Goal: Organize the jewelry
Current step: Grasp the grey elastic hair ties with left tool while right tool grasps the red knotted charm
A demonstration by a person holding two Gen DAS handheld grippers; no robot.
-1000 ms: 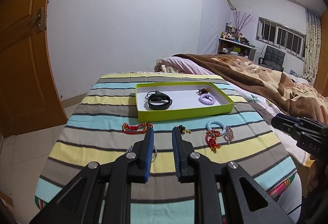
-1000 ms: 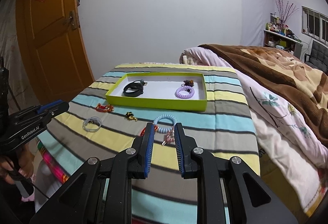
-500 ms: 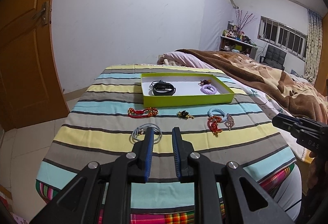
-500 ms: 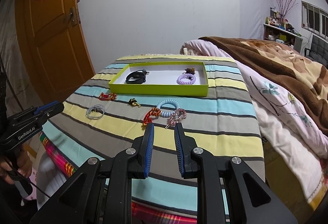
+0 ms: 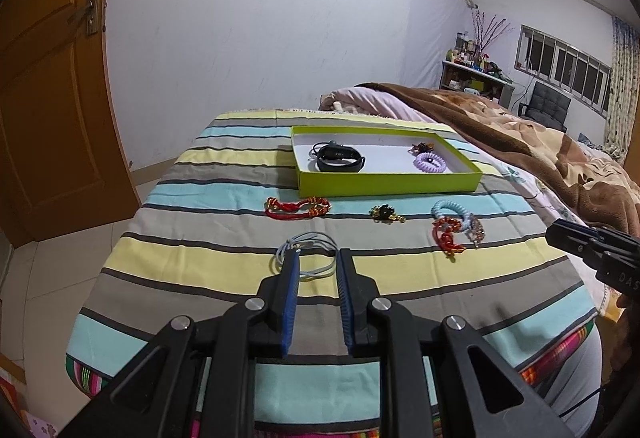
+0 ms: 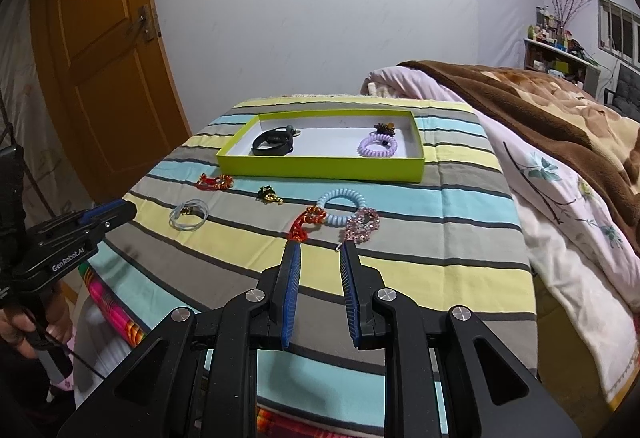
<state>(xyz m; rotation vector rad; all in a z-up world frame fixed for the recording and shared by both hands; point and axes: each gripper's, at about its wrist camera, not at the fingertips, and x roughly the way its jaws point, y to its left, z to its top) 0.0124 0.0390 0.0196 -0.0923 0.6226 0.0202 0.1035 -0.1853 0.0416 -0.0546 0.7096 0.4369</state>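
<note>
Two of our grippers hover empty. Our left gripper (image 5: 316, 258) stands part open, its jaws just widened, with the pale wire bracelet (image 5: 306, 254) lying flat beyond its tips at 12 o'clock. Our right gripper (image 6: 318, 250) holds a narrow gap, nothing between, the red knotted bracelet (image 6: 306, 224) at 11 o'clock, its length running toward the green tray (image 6: 320, 167).

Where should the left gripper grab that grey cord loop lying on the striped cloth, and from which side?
Probably the near arc of the grey cord loop, from above and the near side. It lies flat and limp on the striped cloth, so one finger should go inside the ring and one outside. The left gripper, open and just widened, already frames it.
</note>
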